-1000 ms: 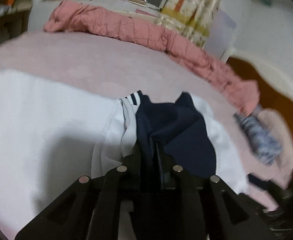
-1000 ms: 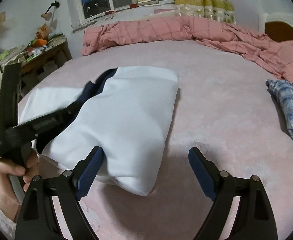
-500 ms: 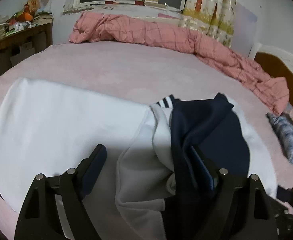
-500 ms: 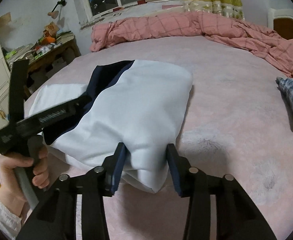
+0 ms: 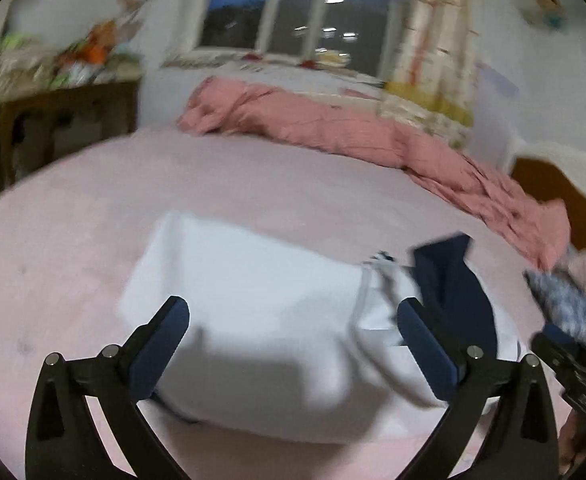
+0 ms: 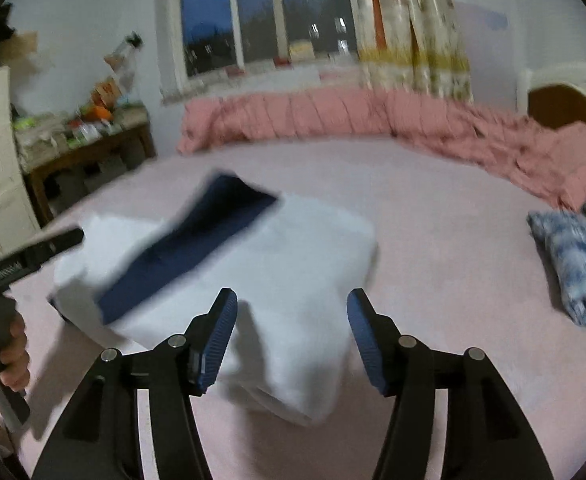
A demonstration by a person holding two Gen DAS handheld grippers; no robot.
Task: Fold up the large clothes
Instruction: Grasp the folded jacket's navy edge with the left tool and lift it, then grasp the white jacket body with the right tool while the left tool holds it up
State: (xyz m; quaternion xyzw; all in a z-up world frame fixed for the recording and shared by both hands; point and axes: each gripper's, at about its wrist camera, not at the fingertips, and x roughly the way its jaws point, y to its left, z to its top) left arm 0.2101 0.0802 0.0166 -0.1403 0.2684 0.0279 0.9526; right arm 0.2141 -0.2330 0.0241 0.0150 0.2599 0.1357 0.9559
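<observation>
Left view, bottom of the frame: the left claw [image 5: 293,344] is wide open. Its jaws have just been opening & nothing is pinched. The blue pads [image 5: 161,348] stand far apart, w/ the folded top [image 5: 253,320] showing between them, not pressed. The top is white w/ a dark blue part [image 5: 457,296] at its right end. It lies on the pink bed [image 5: 93,208], in the lower middle of the frame. Low right edge: part of the right claw, black, blurry.

Right view, bottom middle: the right claw [image 6: 293,340] is about half open. Its jaws have just been opening a bit more. A white corner of the top [image 6: 293,280] sits between the pads [image 6: 219,344], but they do not squeeze it. Blue part [image 6: 189,256] runs up-left across the white. Left edge: a hand [image 6: 9,352] grips the handle of the left claw [image 6: 25,256]. White writing on that black bar, too blurry to read.

Further back, right side: a blue-white cloth [image 6: 577,268] lies on the bed, well apart from the top. Behind, a pink quilt [image 6: 373,124] is bunched along the far side of the bed. Upper left: a brown desk [image 6: 89,148] w/ clutter on it. Top middle: a dark window [image 6: 253,12] & a curtain [image 6: 409,28] beside it. Both views are blurry.
</observation>
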